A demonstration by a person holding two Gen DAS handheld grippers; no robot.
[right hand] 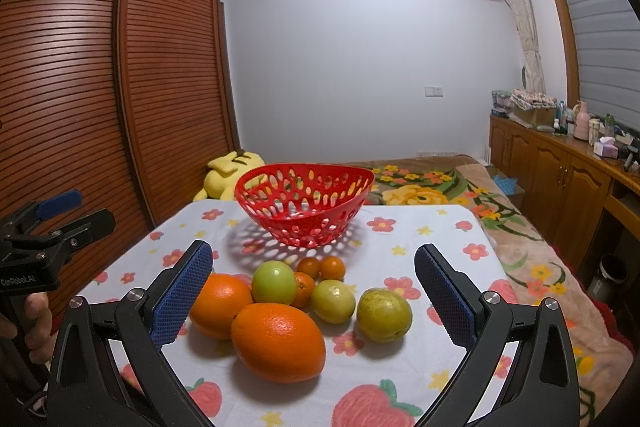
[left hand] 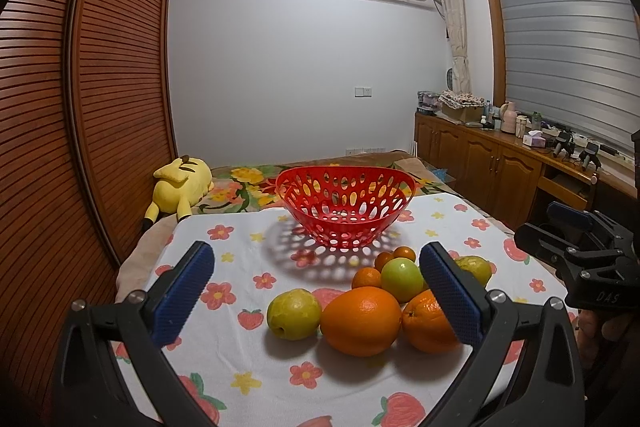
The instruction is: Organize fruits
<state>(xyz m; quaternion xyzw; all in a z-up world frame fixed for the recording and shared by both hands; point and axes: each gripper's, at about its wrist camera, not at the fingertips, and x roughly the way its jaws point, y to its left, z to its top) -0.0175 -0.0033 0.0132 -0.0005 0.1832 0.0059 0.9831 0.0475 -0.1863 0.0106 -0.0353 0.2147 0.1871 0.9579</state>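
While both tools hover wide apart over the cloth, holding nothing:

Left tool (left hand: 316, 291): blue pads spread wide, empty, on the near side of the fruit pile from the basket; held by a hand (right hand: 34, 315) at the frame edge in the right wrist view.

Right tool (right hand: 314, 291): blue pads spread wide, empty, likewise nearer than the basket, fruit between the pads in view.

Basket (right hand: 302, 205): red, perforated, upright on the flowered cloth (right hand: 400, 239), empty as far as seen; landmark for all below.

Big oranges (right hand: 278, 341): two, touching each other, in front of the basket, nearest the cameras.

Green apple (right hand: 274, 281): in front of the basket, behind the big oranges, touching them.

Small oranges (right hand: 332, 267): three, just in front of the basket, clustered beside the green apple.

Yellow-green fruits (right hand: 384, 313): three; two in front of the basket toward its right, a third (left hand: 294, 313) toward its left beside a big orange.

Plush toy (left hand: 182, 185): yellow, lying left of the basket and behind it, against the slatted wardrobe (left hand: 80, 87).

Cabinet (left hand: 488, 163): far right of the basket, cluttered top.
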